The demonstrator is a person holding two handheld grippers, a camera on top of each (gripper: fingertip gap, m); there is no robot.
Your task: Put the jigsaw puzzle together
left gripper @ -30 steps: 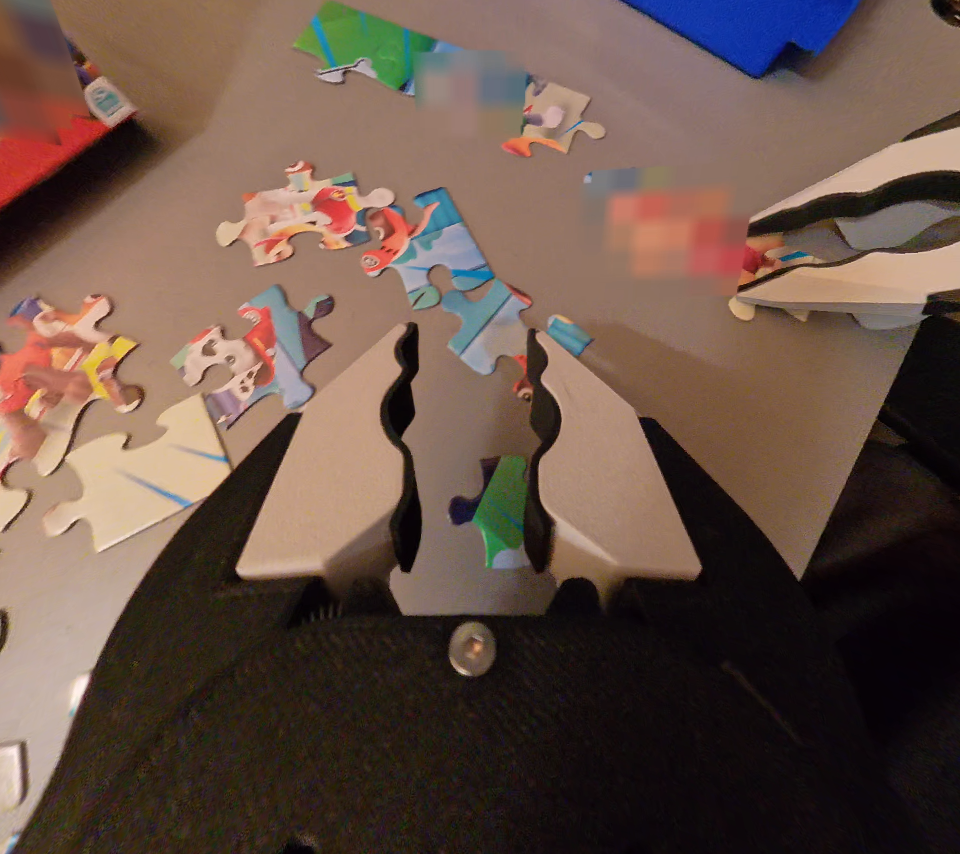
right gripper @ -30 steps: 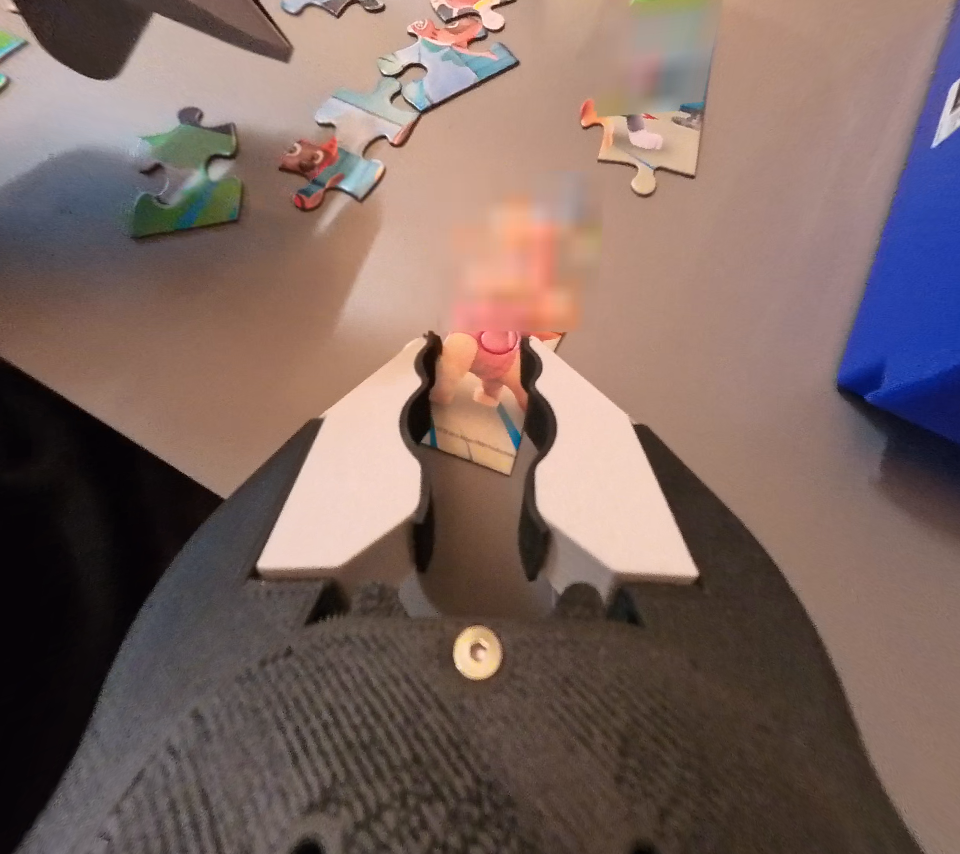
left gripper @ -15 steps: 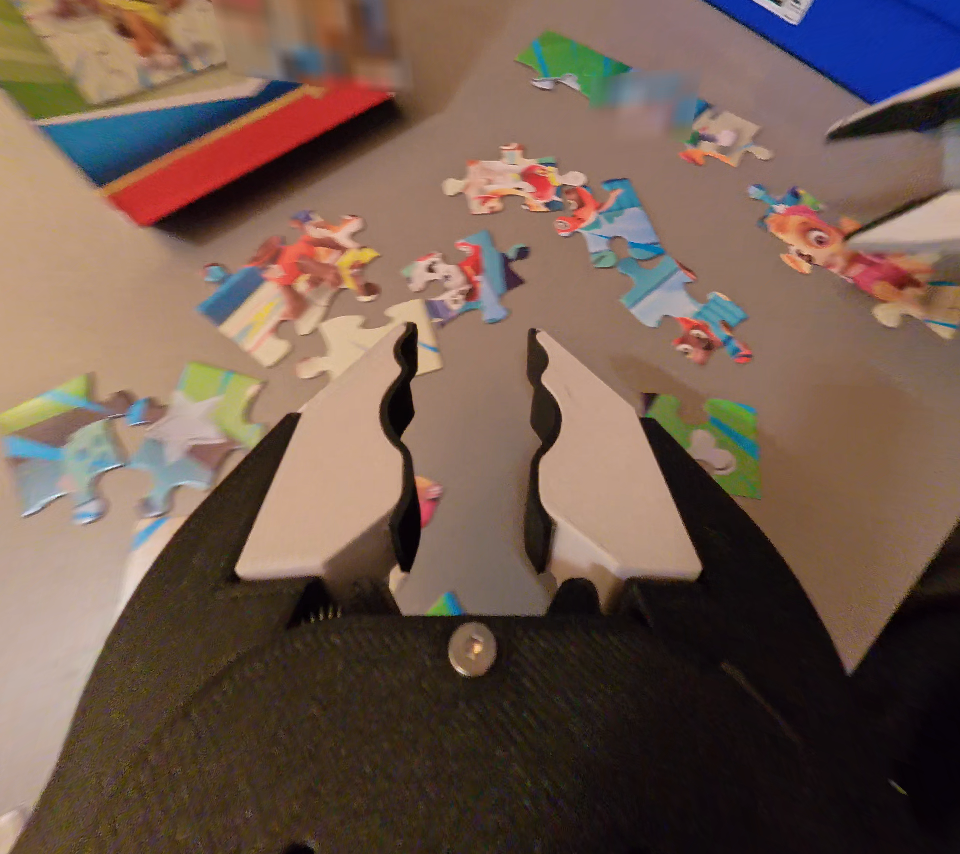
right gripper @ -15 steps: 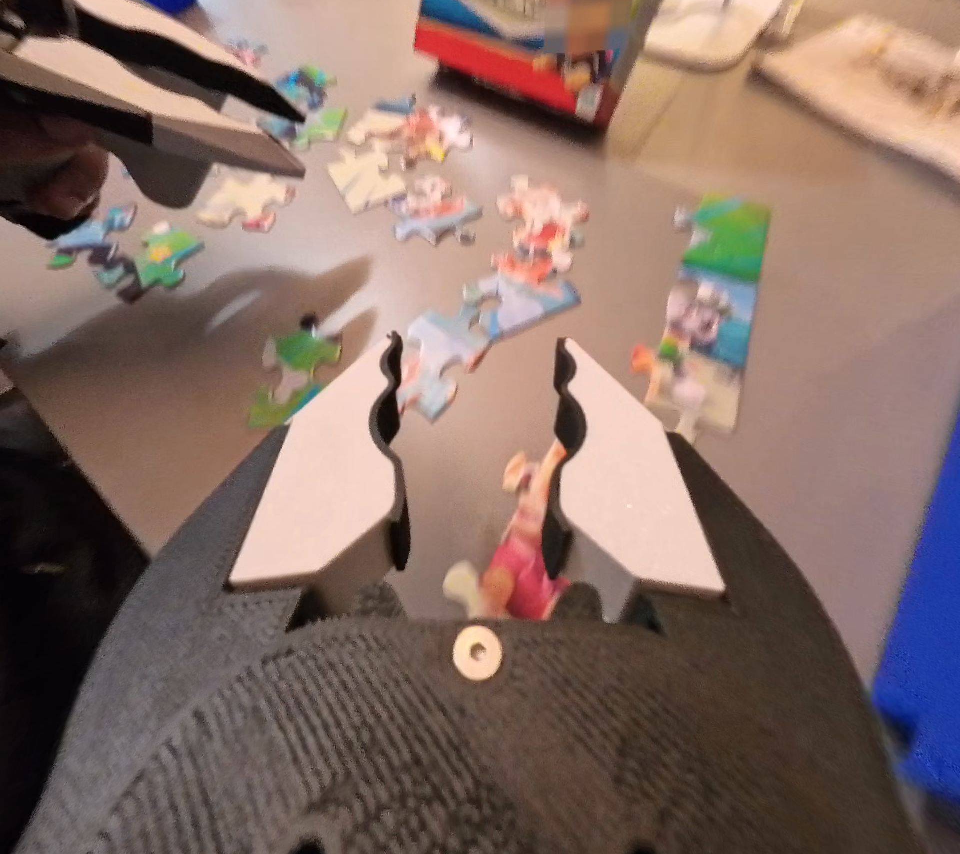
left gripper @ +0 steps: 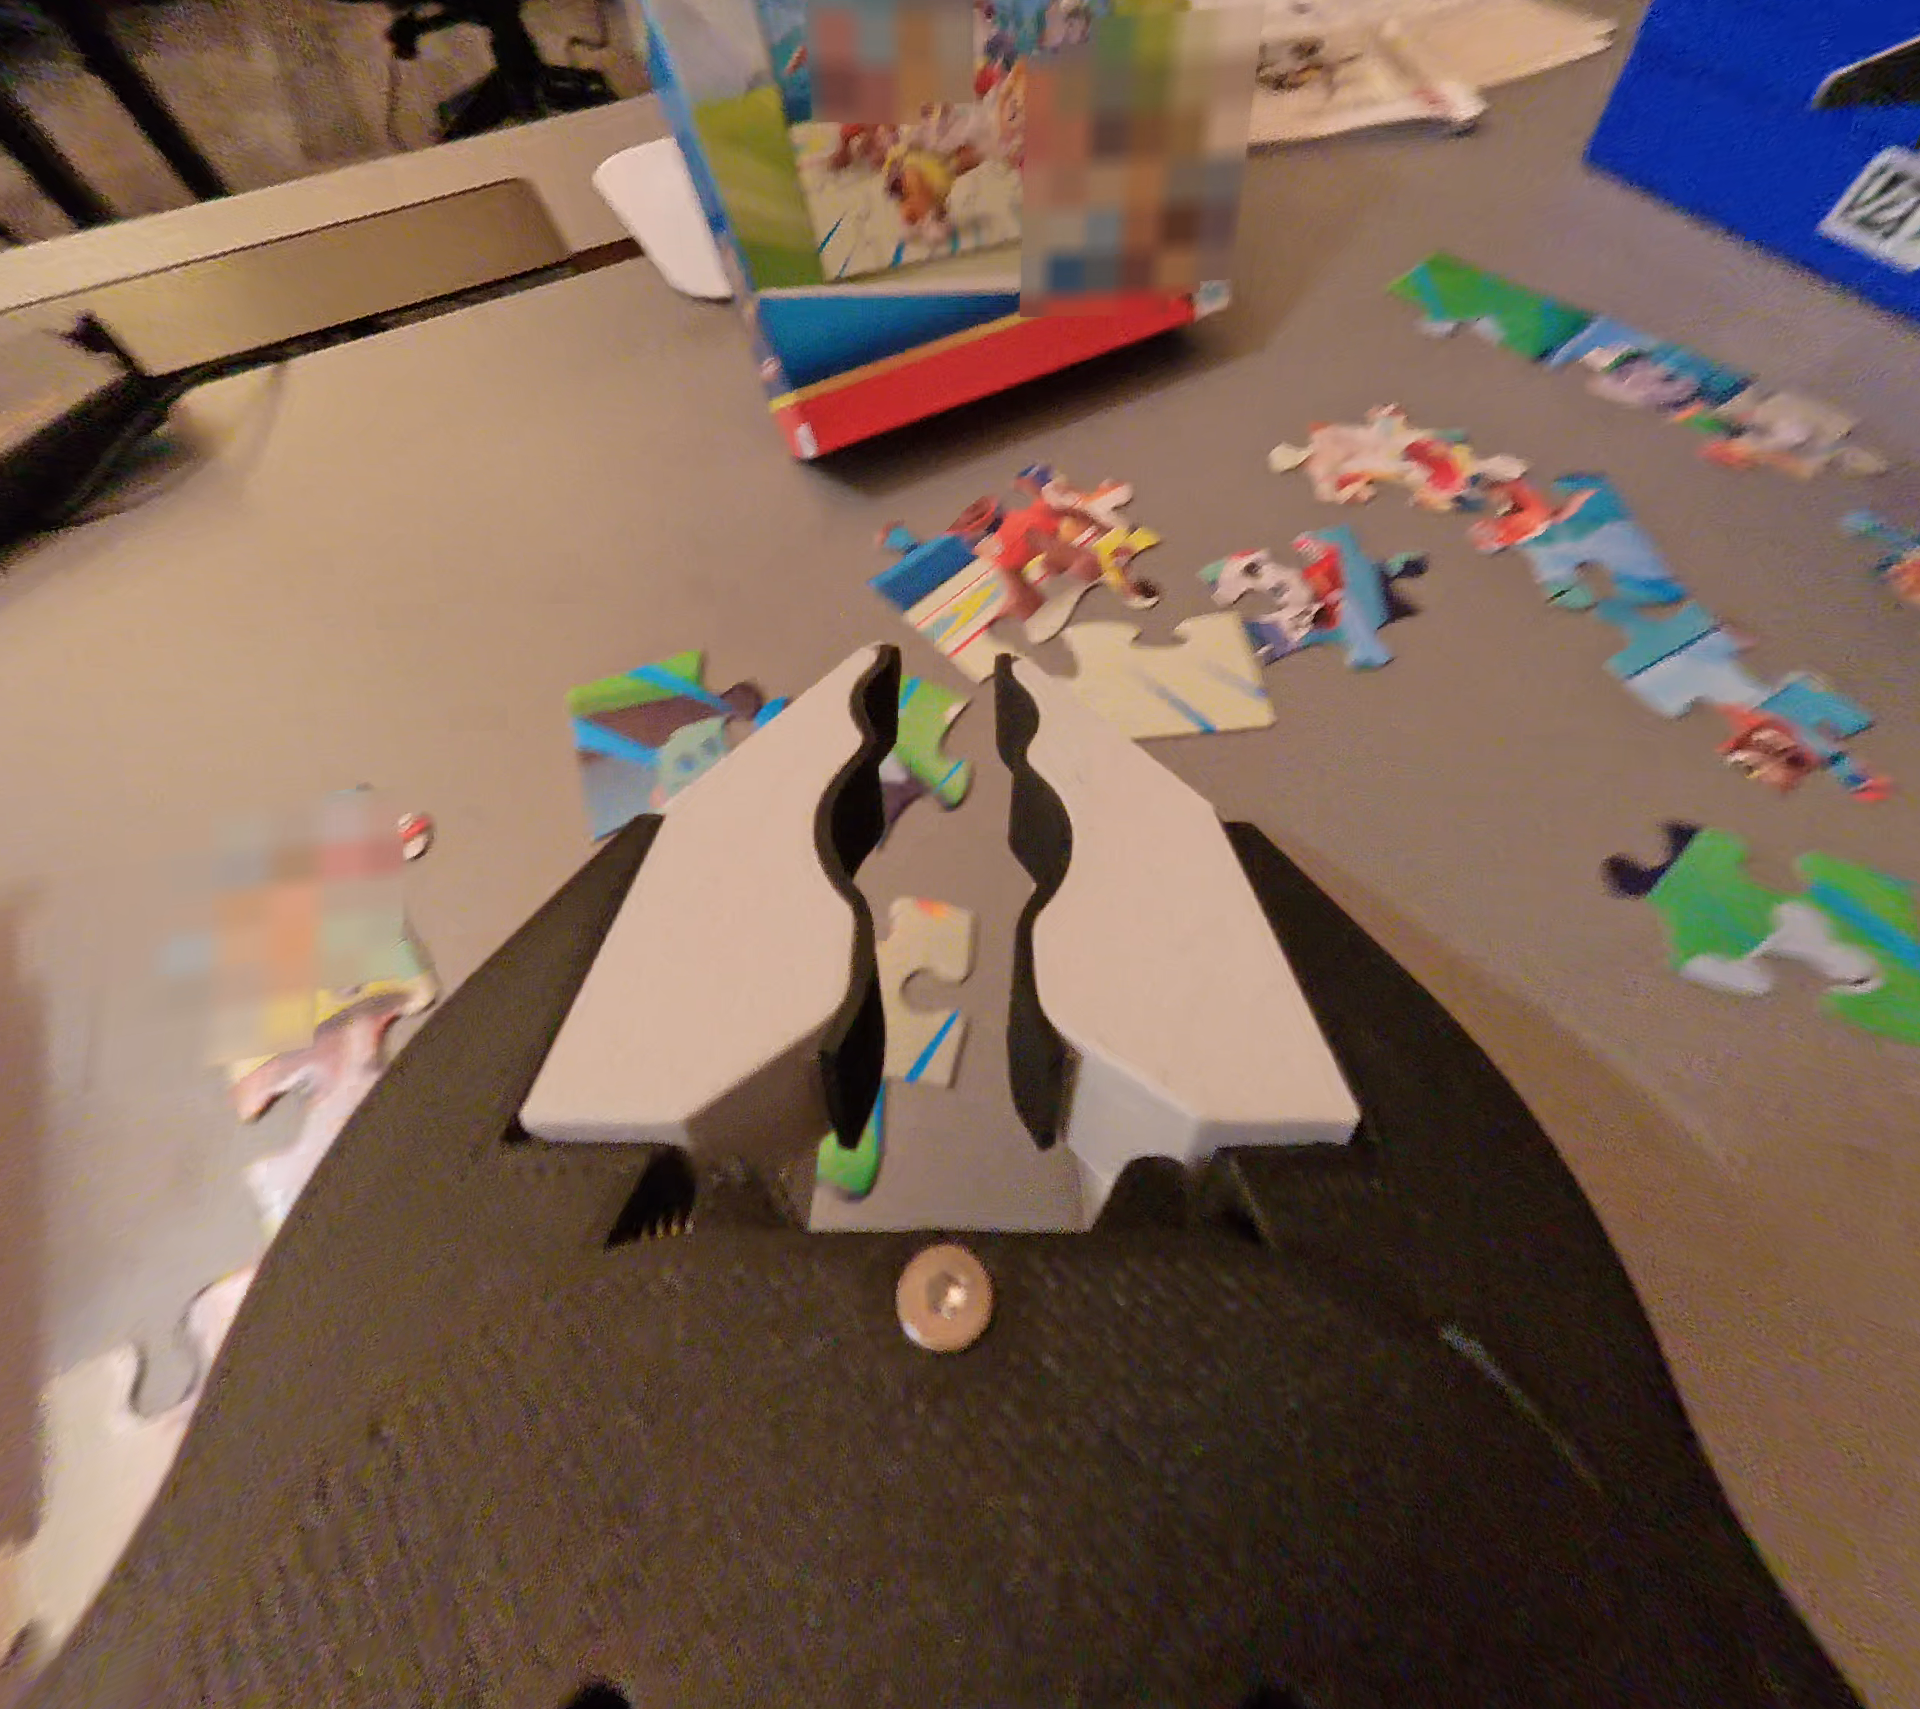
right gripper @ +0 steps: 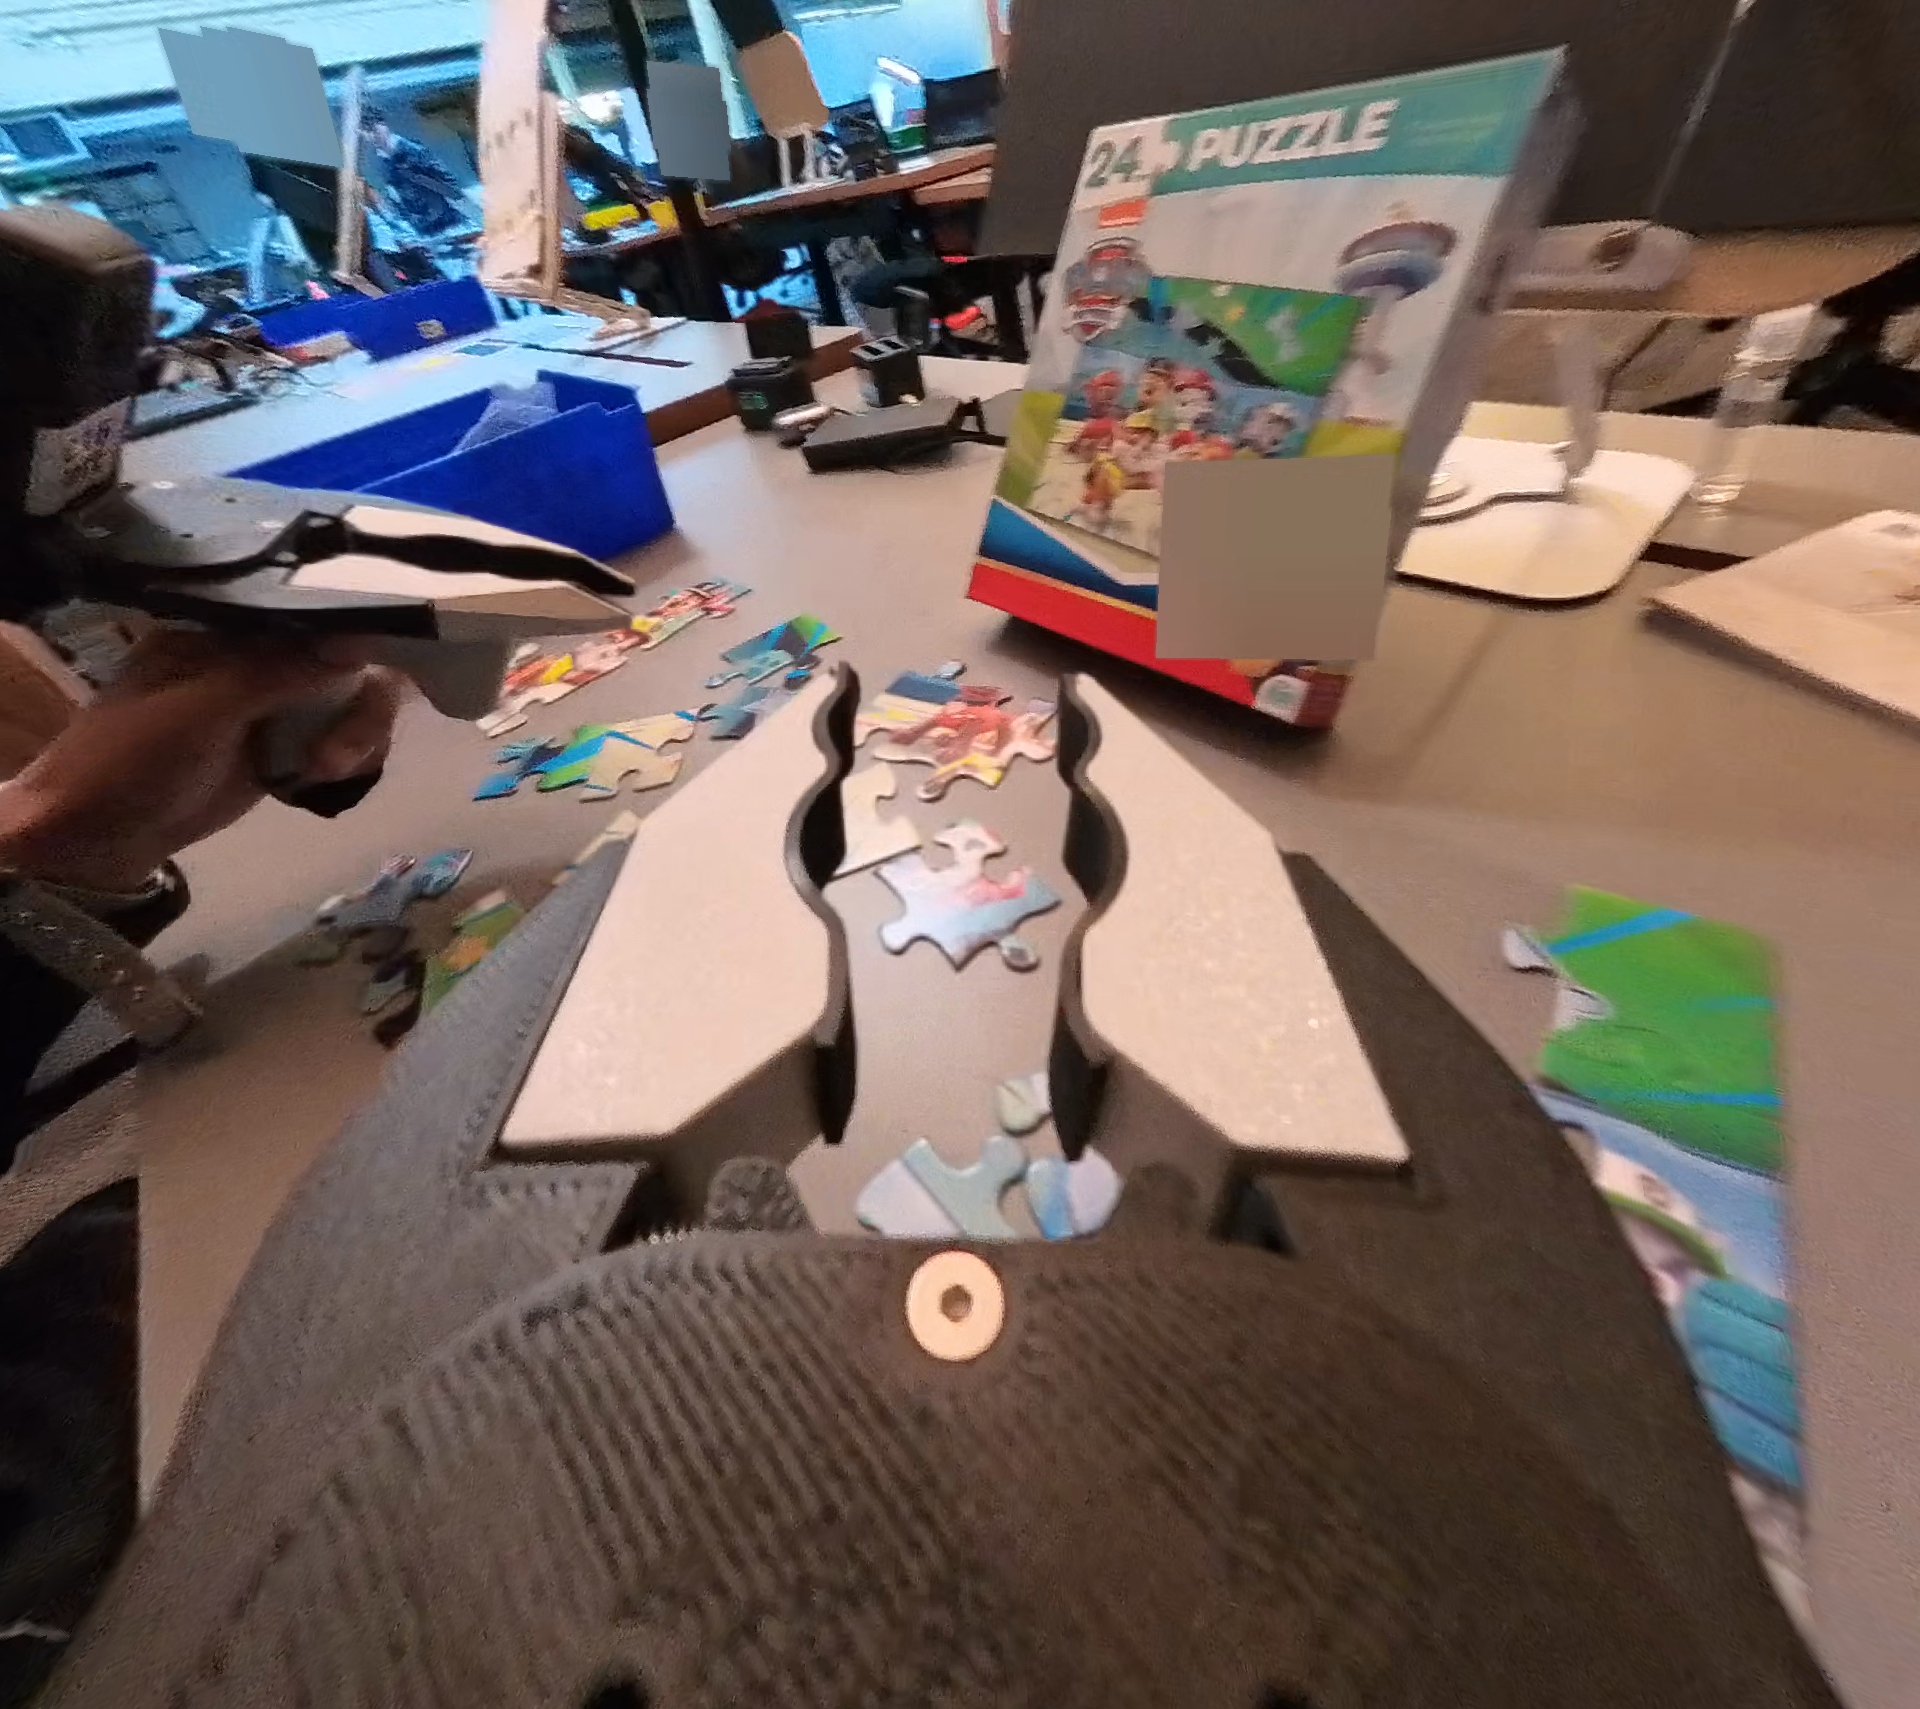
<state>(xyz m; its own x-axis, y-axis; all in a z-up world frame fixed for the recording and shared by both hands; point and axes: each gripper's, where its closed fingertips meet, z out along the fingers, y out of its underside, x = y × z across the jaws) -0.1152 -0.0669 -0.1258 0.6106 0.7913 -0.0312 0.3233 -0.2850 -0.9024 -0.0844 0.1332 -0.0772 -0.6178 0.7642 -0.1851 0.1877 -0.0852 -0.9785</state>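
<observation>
Both tools now hang above the grey worktop (left gripper: 436,516) holding nothing. The left tool (left gripper: 945,672), jaws narrowed to a slim gap, has swung from the green piece (left gripper: 1766,932), now at the frame's right, toward the puzzle box (left gripper: 935,132). The right tool (right gripper: 956,693), moderately parted, has left its pink piece behind; loose puzzle pieces (right gripper: 966,906) show between its fingers.

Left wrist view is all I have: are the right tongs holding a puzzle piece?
Observer: No. The right tongs stand open, nothing between the pads; loose pieces lie on the table below.
Operator: What's behind the puzzle box?
Observer: A black device lies left of the puzzle box.
Operator: My left tongs from outside?
Observer: A hand grips the left tongs from beneath; nothing shows between their pads.
</observation>
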